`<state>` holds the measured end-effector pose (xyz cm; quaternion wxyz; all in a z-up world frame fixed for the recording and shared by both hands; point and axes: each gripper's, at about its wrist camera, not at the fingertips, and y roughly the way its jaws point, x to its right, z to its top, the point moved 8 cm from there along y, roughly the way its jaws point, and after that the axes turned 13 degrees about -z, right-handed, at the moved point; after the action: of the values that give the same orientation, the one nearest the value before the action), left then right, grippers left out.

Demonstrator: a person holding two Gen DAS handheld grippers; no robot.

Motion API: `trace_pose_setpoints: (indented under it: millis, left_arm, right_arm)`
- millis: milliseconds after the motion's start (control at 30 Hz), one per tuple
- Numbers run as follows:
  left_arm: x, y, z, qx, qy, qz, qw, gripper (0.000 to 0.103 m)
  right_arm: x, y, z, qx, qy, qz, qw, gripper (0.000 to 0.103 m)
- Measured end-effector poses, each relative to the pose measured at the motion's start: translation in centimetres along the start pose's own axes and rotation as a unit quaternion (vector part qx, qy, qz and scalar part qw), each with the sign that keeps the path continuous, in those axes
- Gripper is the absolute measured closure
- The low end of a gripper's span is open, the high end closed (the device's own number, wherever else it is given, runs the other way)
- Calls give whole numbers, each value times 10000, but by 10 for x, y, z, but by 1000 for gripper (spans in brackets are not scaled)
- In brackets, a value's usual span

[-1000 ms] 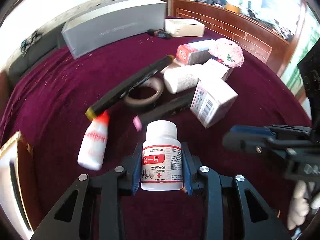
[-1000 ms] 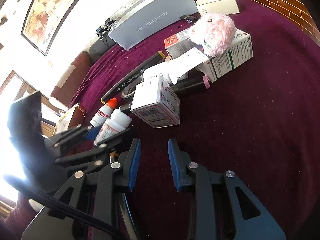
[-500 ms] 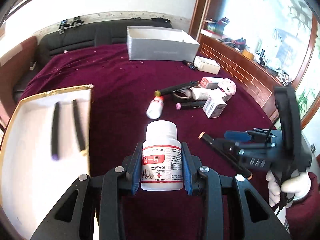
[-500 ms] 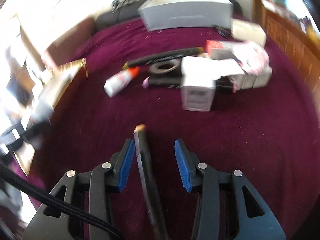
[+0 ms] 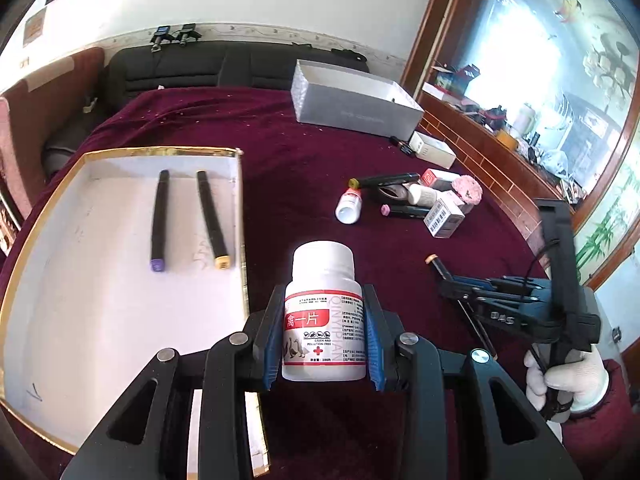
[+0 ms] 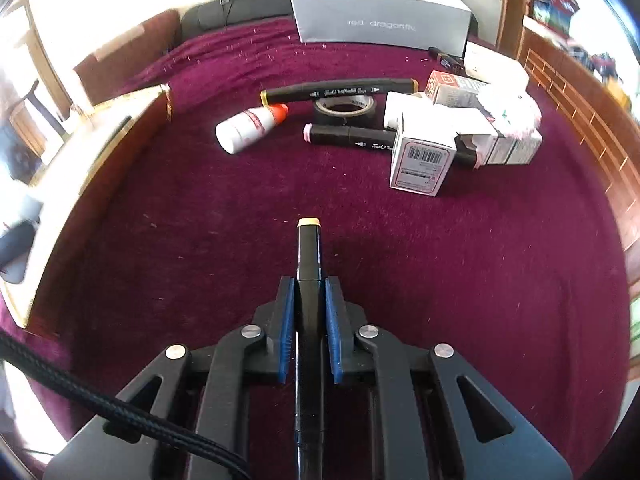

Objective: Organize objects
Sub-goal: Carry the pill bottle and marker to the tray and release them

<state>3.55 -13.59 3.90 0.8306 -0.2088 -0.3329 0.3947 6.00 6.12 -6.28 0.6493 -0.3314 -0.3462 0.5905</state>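
My left gripper [image 5: 323,320] is shut on a white pill bottle [image 5: 323,316] with a red label, held upright beside the right edge of a gold-rimmed white tray [image 5: 100,320]. Two black markers [image 5: 159,220] lie in that tray. My right gripper [image 6: 310,300] is shut on a black marker [image 6: 309,256] with a tan cap, pointing forward over the maroon cloth. In the left wrist view the right gripper [image 5: 452,280] shows at the right, held by a white-gloved hand [image 5: 568,376].
A cluster lies ahead: a white dropper bottle [image 6: 250,128], two black markers [image 6: 340,90], a tape roll [image 6: 345,108], several small boxes [image 6: 424,160] and a pink fluffy ball [image 6: 516,112]. A grey box [image 6: 382,14] stands at the back. A wooden ledge [image 5: 500,168] borders the right.
The left gripper pulled back and swung left with the bottle, bringing the tray into view. The right gripper's jaws closed on the tan-capped marker that lay between them.
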Motion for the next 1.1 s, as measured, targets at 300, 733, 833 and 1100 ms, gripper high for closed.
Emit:
trace_pose_setpoints:
  millis: [300, 733, 833, 1100]
  left_arm:
    - [-30, -46, 10, 514, -226, 220, 9982, 73]
    - [-119, -81, 48, 768, -287, 1185, 9896, 73]
    - [-141, -65, 58, 601, -397, 1240, 9897, 73]
    - [-204, -11, 77, 97, -797, 1410, 9867, 73]
  right_arm:
    - [-42, -72, 26, 661, 356, 1316, 9885, 90]
    - [-184, -112, 105, 950, -212, 2512, 9630, 90]
    - [-210, -77, 118, 596, -33, 2536, 9655, 90]
    - [-238, 30, 145, -297, 519, 2212, 9734, 90]
